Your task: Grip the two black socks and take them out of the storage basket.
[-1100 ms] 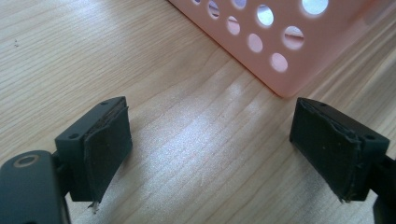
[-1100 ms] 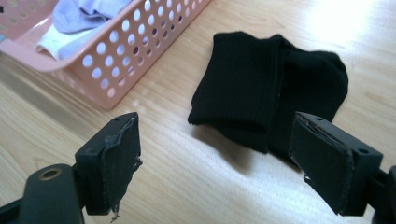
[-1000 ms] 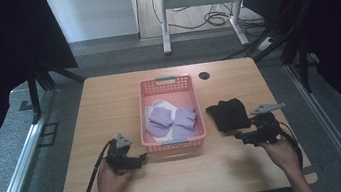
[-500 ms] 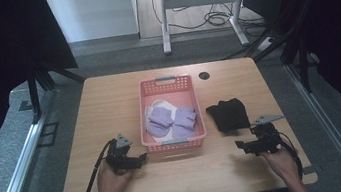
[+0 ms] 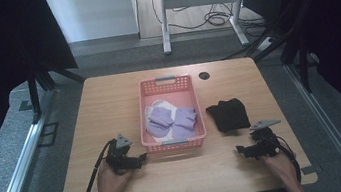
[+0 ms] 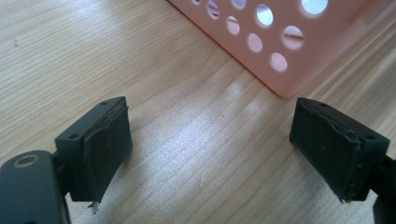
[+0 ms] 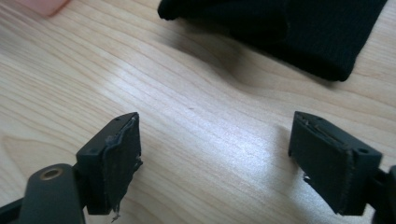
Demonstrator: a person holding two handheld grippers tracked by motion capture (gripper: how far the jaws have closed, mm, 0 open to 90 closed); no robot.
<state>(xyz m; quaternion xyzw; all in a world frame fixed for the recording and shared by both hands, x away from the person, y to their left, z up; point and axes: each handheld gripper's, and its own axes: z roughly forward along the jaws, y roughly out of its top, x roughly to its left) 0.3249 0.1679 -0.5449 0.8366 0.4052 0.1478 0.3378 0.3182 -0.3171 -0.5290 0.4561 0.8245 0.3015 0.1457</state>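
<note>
Black socks (image 5: 228, 114) lie folded on the table (image 5: 107, 94), just right of the pink basket (image 5: 175, 144) and apart from both tools. Nearest, the right gripper (image 5: 241, 150) has drawn back from them toward the table's near edge since a second ago, jaws wide and empty; the socks appear released, not binned. The left gripper (image 5: 140, 158) rests open and empty by the basket's near corner. Farther in, purple socks (image 5: 172, 121) fill the basket.

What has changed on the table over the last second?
The right gripper has drawn back from the black cloth toward the near edge of the table, jaws open and empty. The cloth lies flat beside the pink basket. The left gripper, basket and purple pieces stayed put.
</note>
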